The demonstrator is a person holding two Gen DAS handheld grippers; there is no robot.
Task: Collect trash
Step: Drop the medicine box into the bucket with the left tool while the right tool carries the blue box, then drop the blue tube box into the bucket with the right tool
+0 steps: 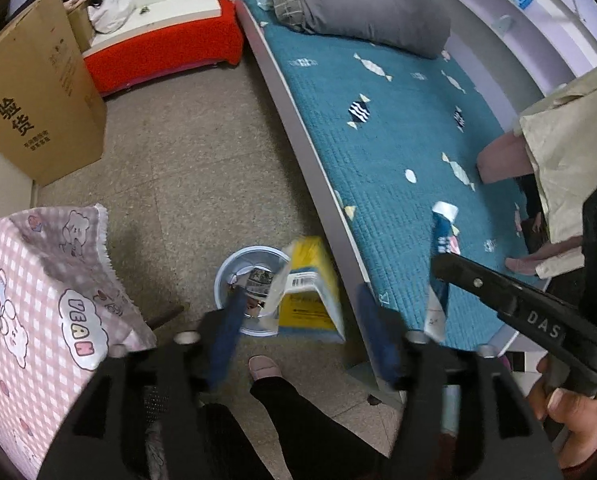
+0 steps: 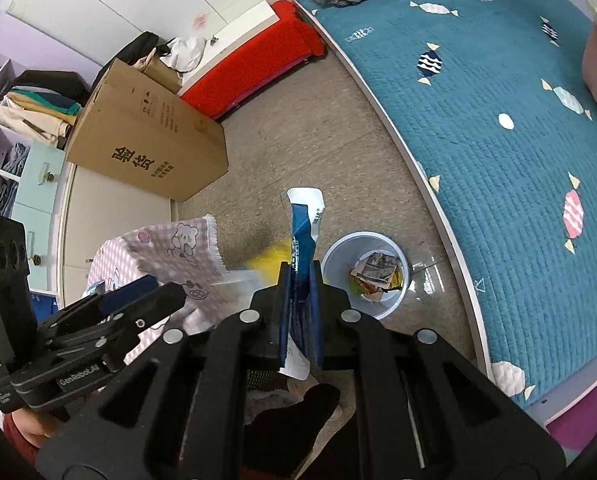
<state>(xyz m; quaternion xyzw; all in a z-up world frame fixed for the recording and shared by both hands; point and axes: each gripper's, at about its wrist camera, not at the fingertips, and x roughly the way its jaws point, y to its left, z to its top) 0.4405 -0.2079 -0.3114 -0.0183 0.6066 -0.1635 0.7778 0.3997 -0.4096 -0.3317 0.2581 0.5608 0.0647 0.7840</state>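
Seen from the left wrist, my left gripper (image 1: 302, 294) is open and points down over a pale blue waste bin (image 1: 234, 272) on the floor. A blurred yellow carton (image 1: 308, 292) hangs loose between its blue fingers (image 1: 226, 332), with a gap on each side. In the right wrist view my right gripper (image 2: 300, 267) is shut on a blue and white wrapper (image 2: 304, 224) that sticks up past the fingertips. To its right the bin (image 2: 338, 256) holds crumpled paper. The carton shows there as a yellow blur (image 2: 270, 260). That view also catches the left gripper (image 2: 154, 292) at the left.
A bed with a teal quilt (image 1: 398, 140) runs along the right, its pale edge close to the bin. A large cardboard box (image 1: 34, 104) stands at the left and a red bench (image 1: 166, 52) behind. Pink checked cloth (image 1: 38, 300) covers something low at the left. A person's leg and slipper (image 1: 262, 368) are below.
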